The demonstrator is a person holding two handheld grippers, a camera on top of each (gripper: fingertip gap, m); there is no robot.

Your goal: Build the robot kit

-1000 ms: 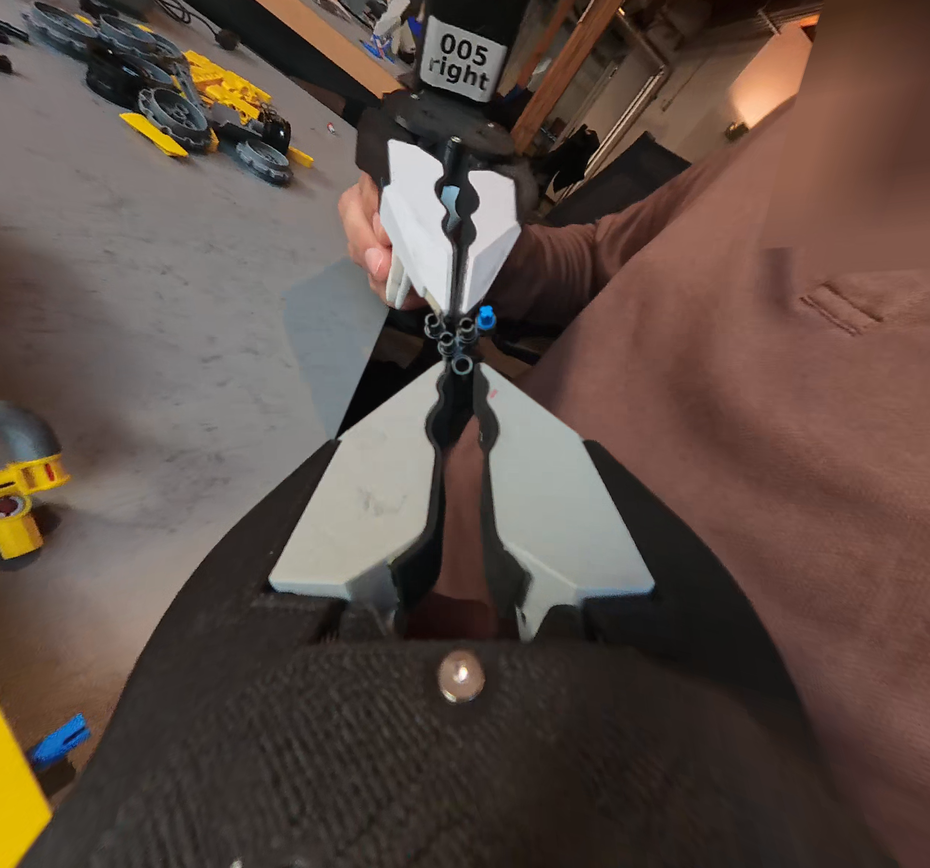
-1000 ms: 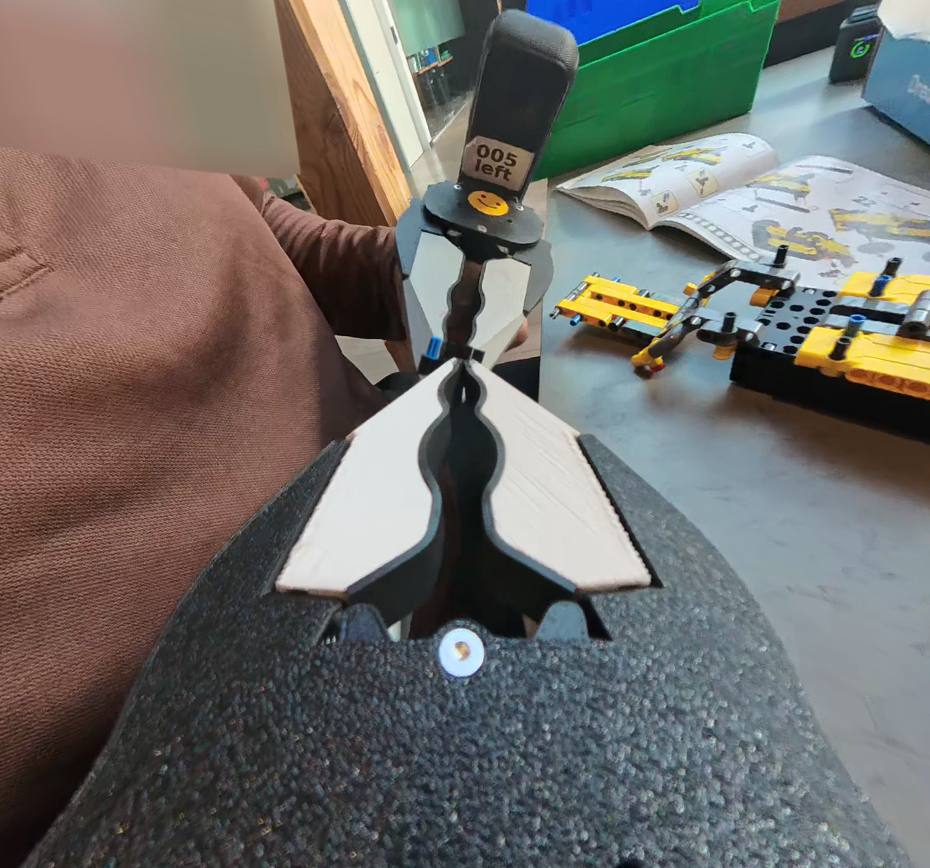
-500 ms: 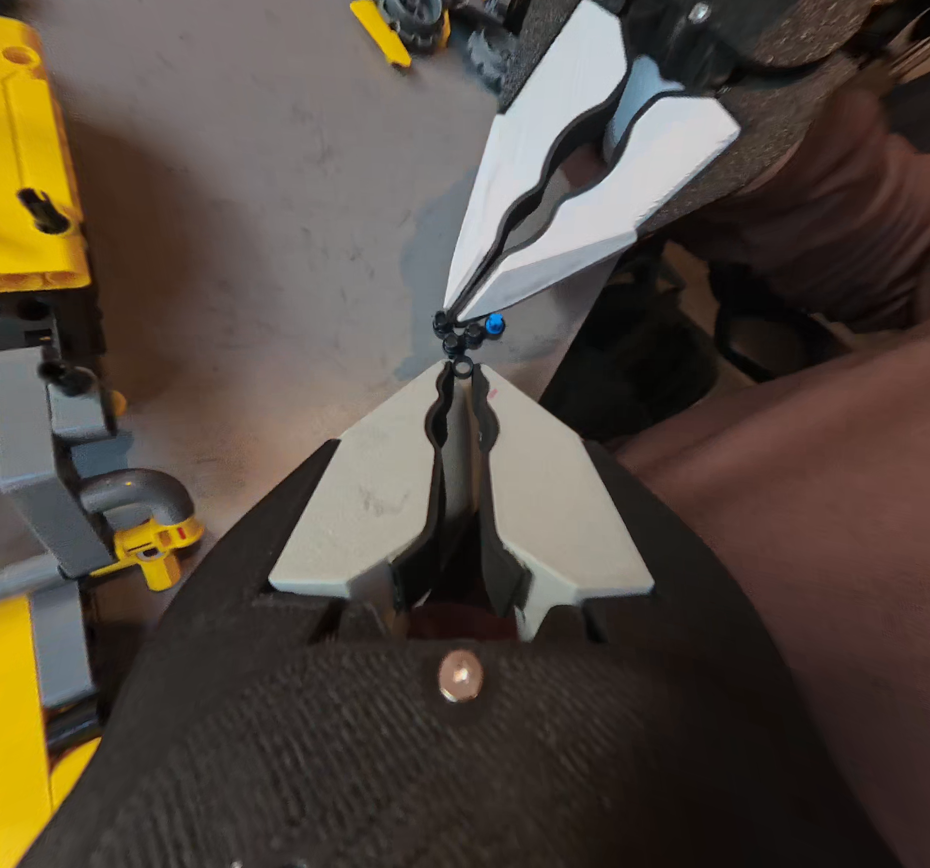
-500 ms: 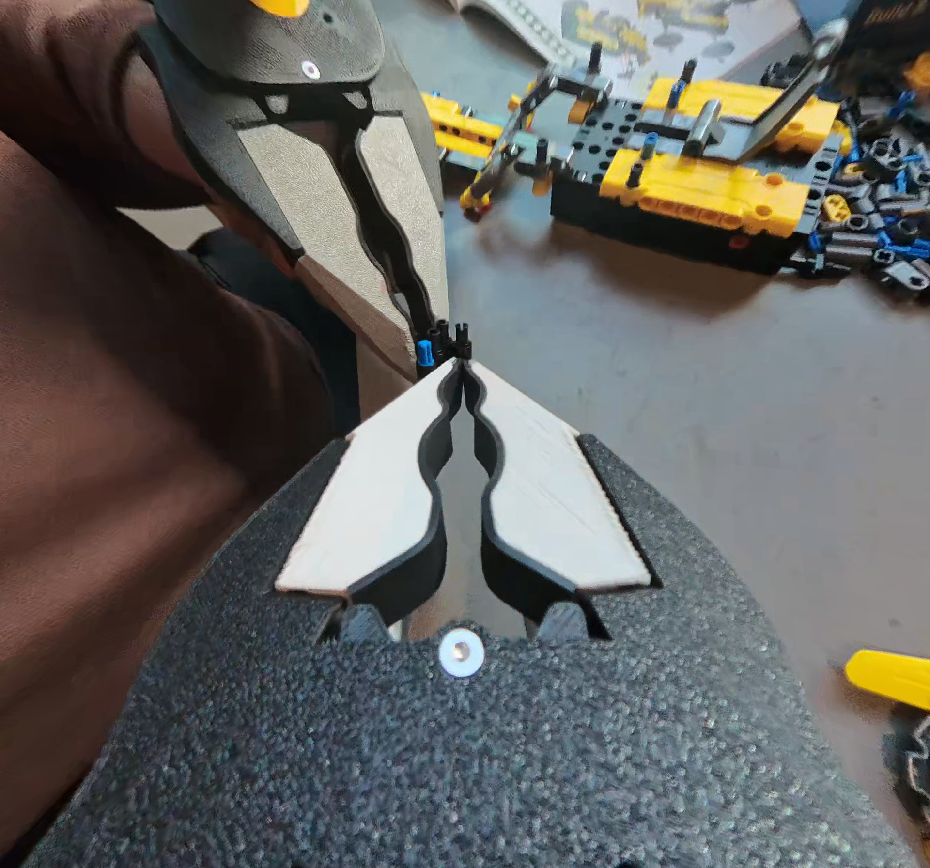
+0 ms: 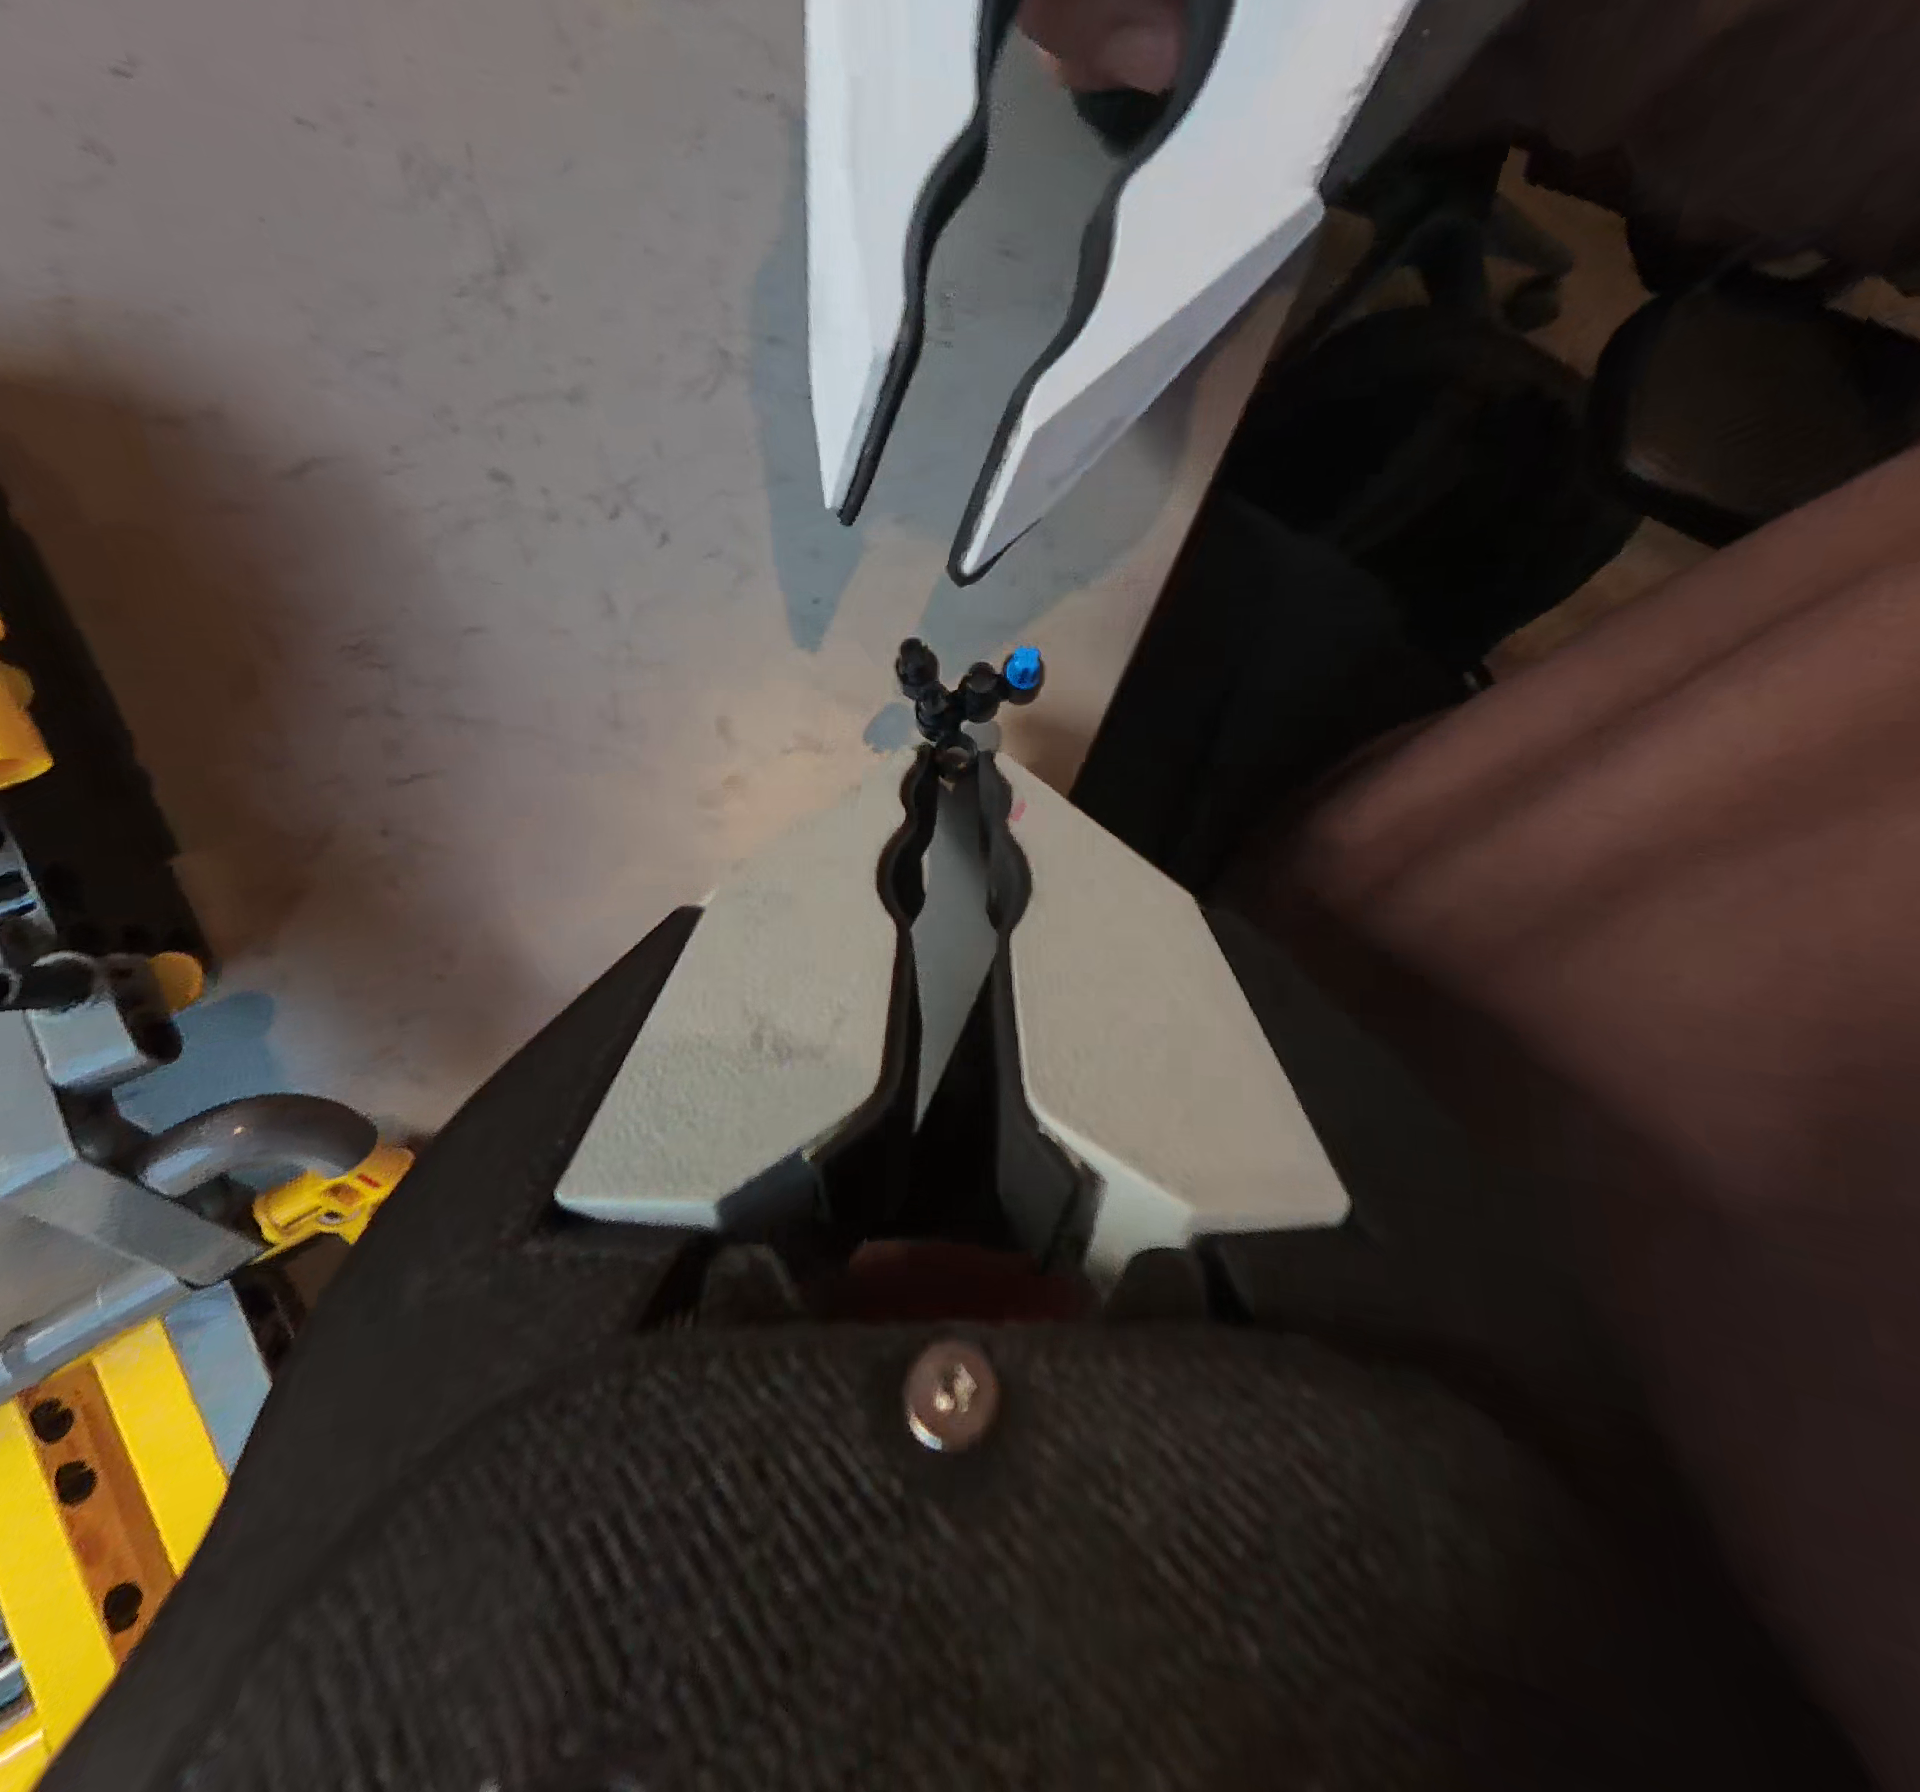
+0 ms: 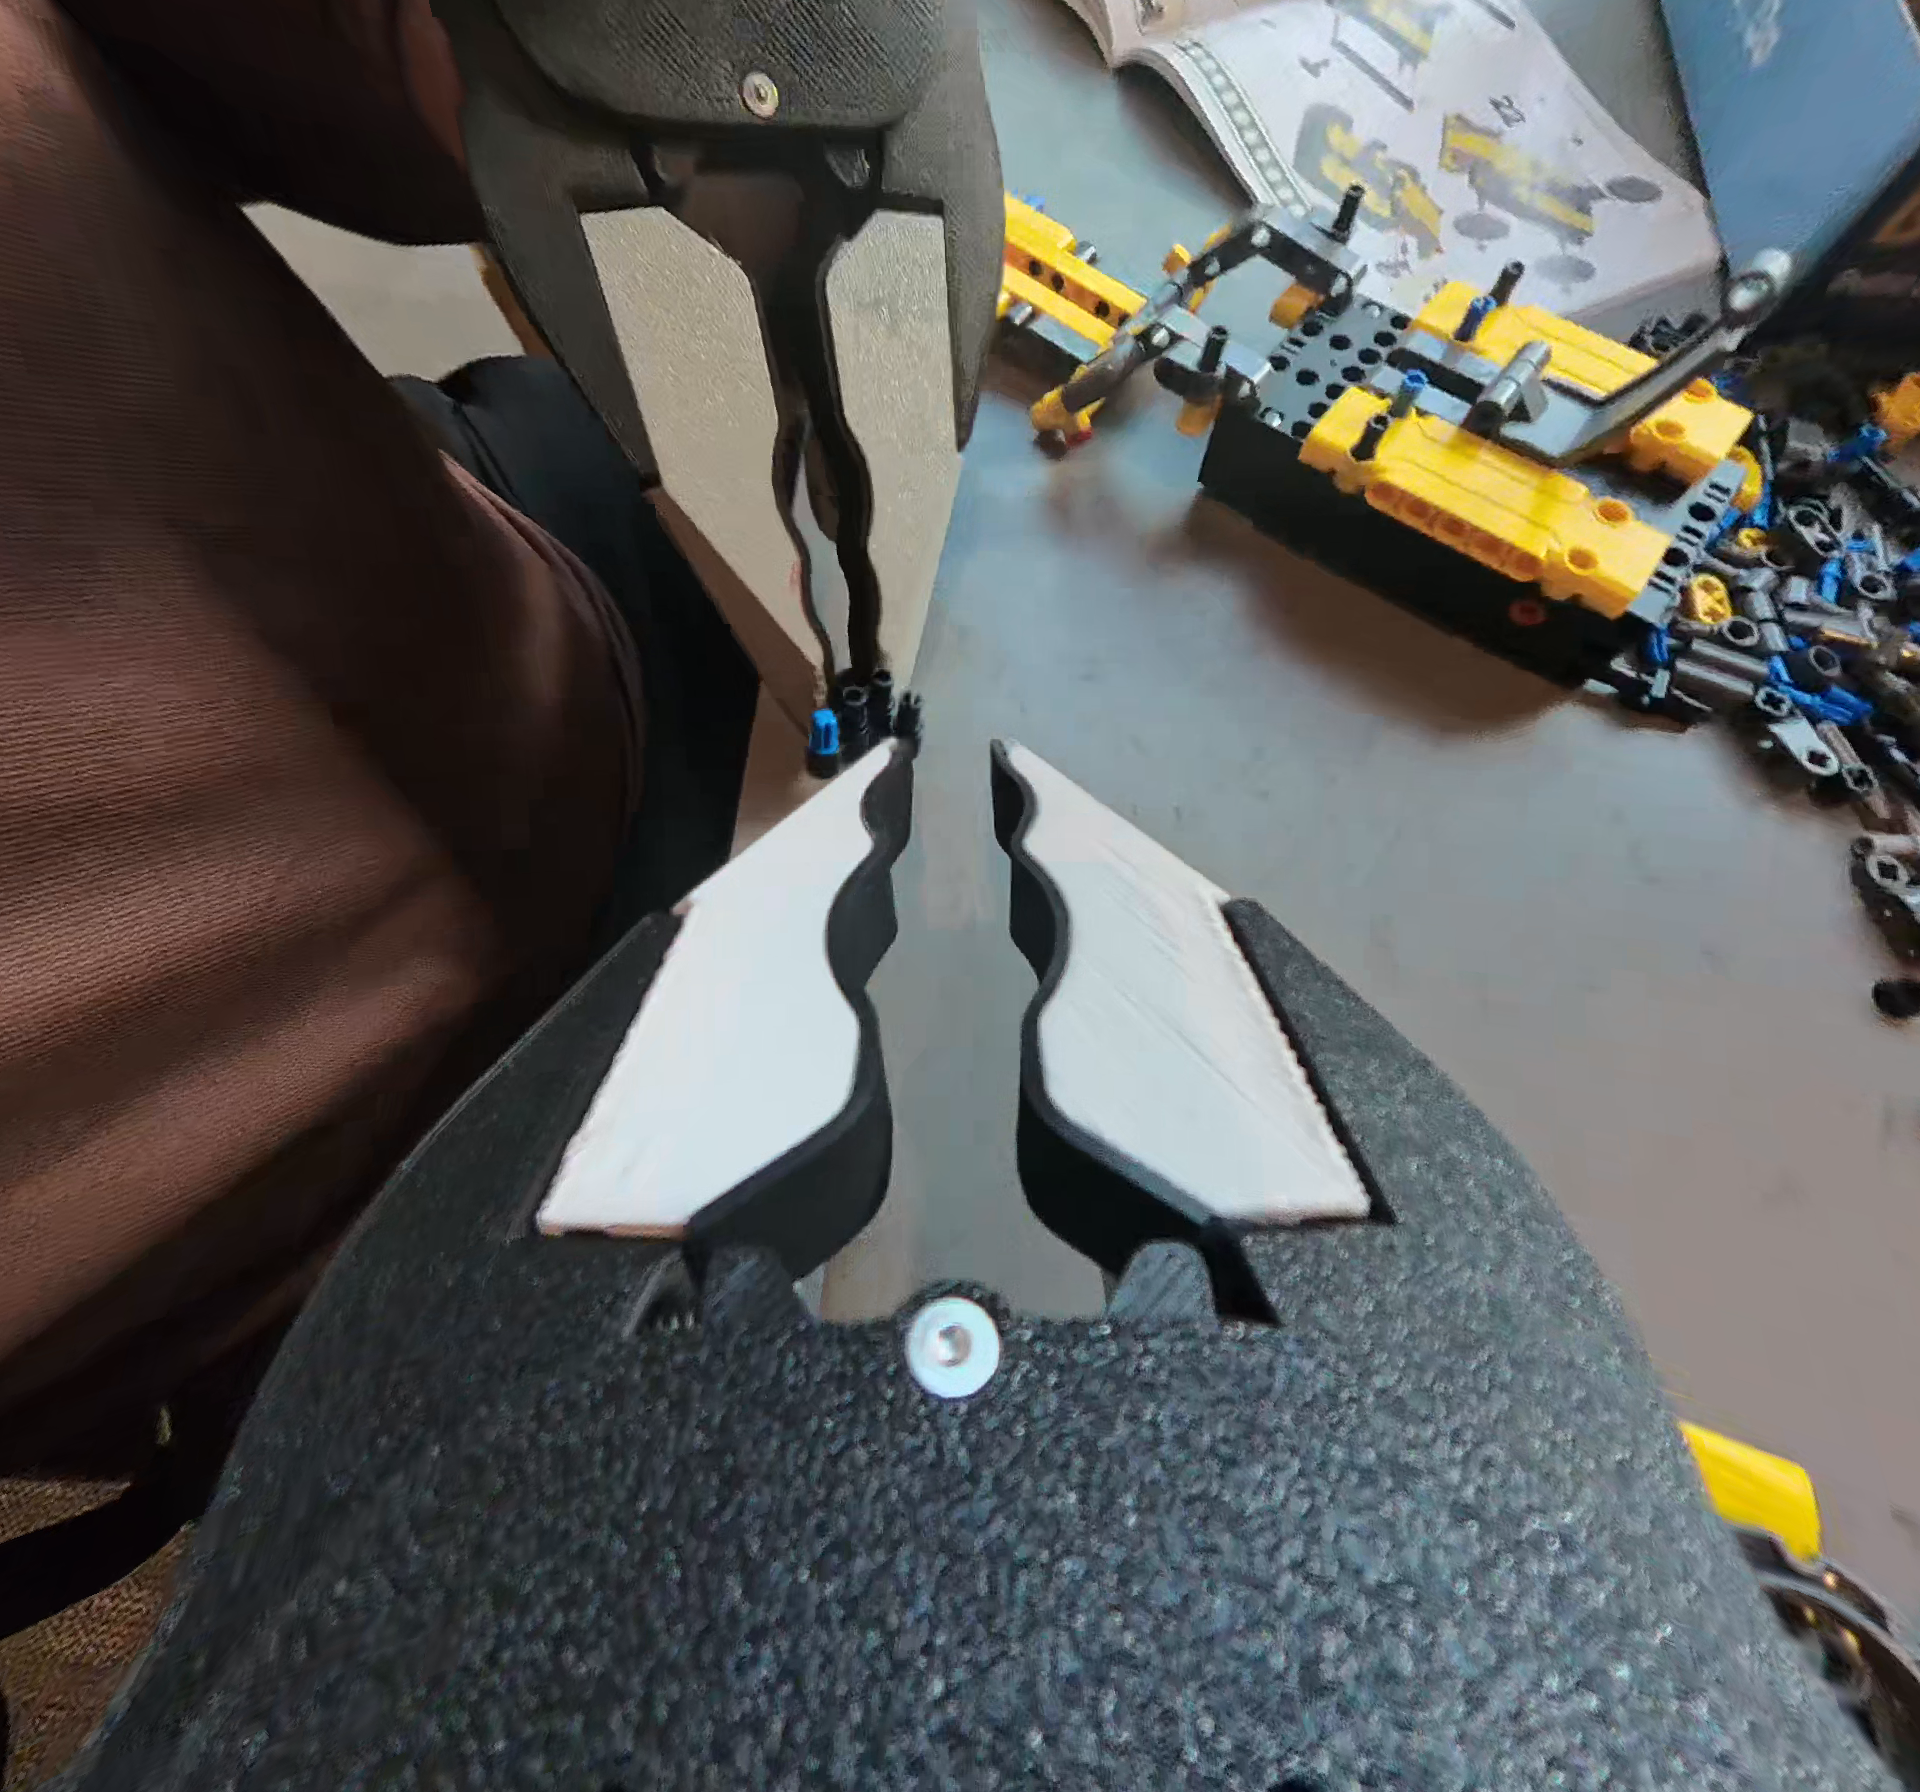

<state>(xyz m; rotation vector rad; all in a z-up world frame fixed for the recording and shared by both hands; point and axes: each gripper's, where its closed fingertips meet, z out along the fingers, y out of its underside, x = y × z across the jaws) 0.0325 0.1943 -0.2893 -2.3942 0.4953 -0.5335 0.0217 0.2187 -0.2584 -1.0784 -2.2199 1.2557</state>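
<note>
My left gripper is shut on a small black connector piece with a blue pin at one side. It holds the piece just above the grey table, near the table's edge. My right gripper is open and empty. In the left wrist view its white fingertips hang a short way beyond the piece, apart from it. In the right wrist view the left gripper comes down from above, with the black piece and blue pin just ahead of my left fingertip.
A yellow and black brick model stands on the table to the right, with a pile of small parts, an open booklet and a blue box behind. A grey and yellow assembly lies at left. A person's brown sleeve is close. Tip to tip, the grippers are about 4 cm apart.
The right gripper has opened, let go of the black piece and drawn back a little. The left gripper still holds it. Both grippers have tilted down towards the table.
</note>
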